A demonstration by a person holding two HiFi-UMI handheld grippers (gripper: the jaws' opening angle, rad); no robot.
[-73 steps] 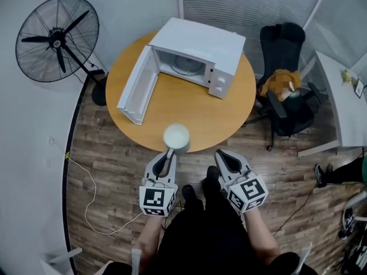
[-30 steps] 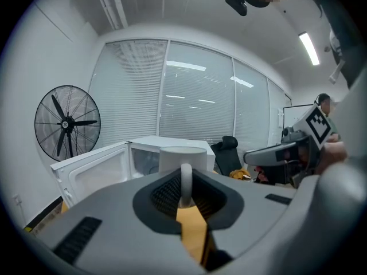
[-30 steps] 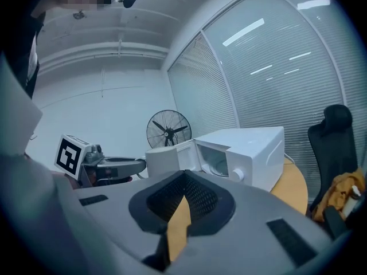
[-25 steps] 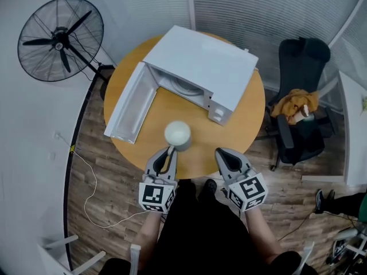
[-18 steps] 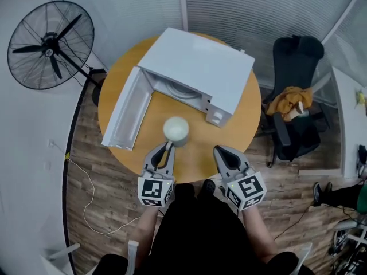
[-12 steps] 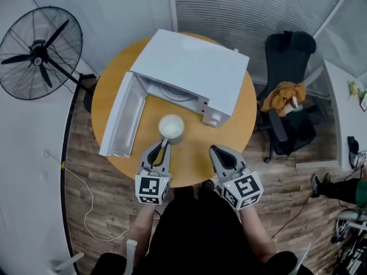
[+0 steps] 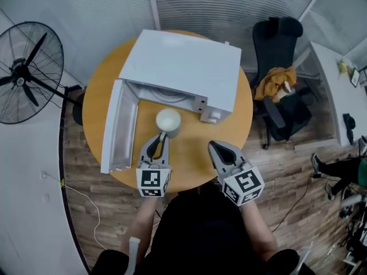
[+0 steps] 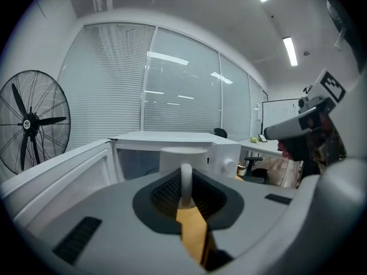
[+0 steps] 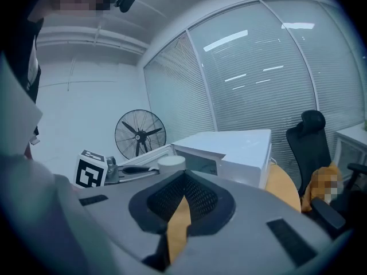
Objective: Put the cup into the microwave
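**Cup held before the open microwave**

The left gripper (image 7: 161, 139) pinches the handle of the round white cup (image 7: 168, 121) over the round wooden table (image 7: 192, 145). The cup is just near of the boxy white microwave (image 7: 183, 67), whose door (image 7: 118, 125) stands open at left. The right gripper (image 7: 214, 148) has its jaws pressed together, empty. A wire-caged fan (image 7: 23, 73) stands far left and a black chair (image 7: 278, 39) far right.

The microwave (image 7: 183, 67) is set on the round table (image 7: 243, 119), with its door (image 7: 117, 128) swung open to the left. The cup (image 7: 168, 121) is found just before the open front, its handle pinched in the left gripper (image 7: 161, 138). The right gripper (image 7: 214, 147) is seen beside it, to the right. A fan (image 7: 23, 73) is placed left of the table, a chair (image 7: 278, 44) right.
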